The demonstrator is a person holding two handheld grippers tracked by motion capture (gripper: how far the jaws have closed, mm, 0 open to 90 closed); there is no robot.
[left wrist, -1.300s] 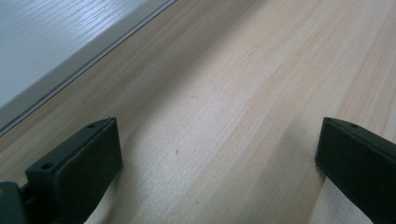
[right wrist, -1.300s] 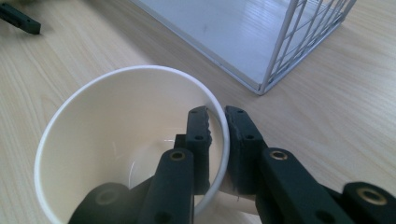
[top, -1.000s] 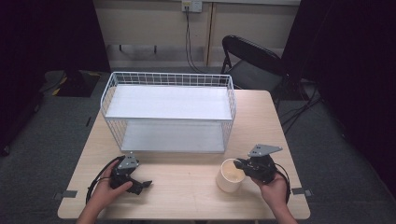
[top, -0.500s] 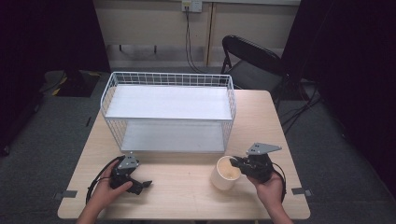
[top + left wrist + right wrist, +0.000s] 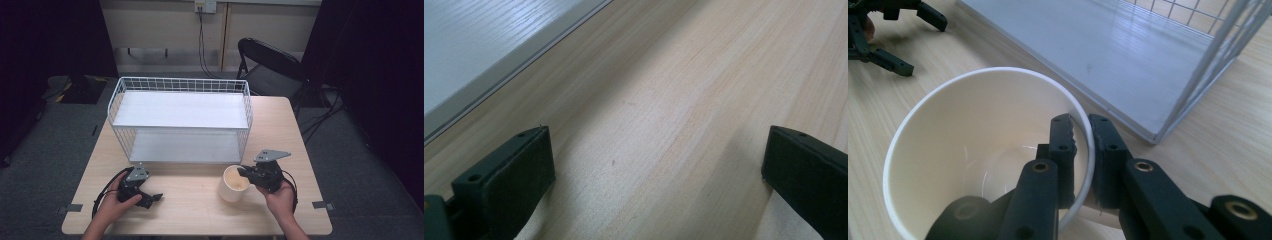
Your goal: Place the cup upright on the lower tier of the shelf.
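Right gripper view: plain unmarked cup (image 5: pixel 983 150), rim pinched by right tool (image 5: pixel 1082 130).

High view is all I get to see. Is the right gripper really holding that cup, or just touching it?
Observer: Holding it. In the right gripper view the right gripper is shut on the paper cup, one jaw inside the rim and one outside.
Operator: Is there anything in the cup?
Observer: No, its pale inside is bare down to the bottom.
Operator: And the other gripper, is it grabbing something?
Observer: No. The left gripper view shows the left gripper with its jaws wide apart and just the wooden table between them.
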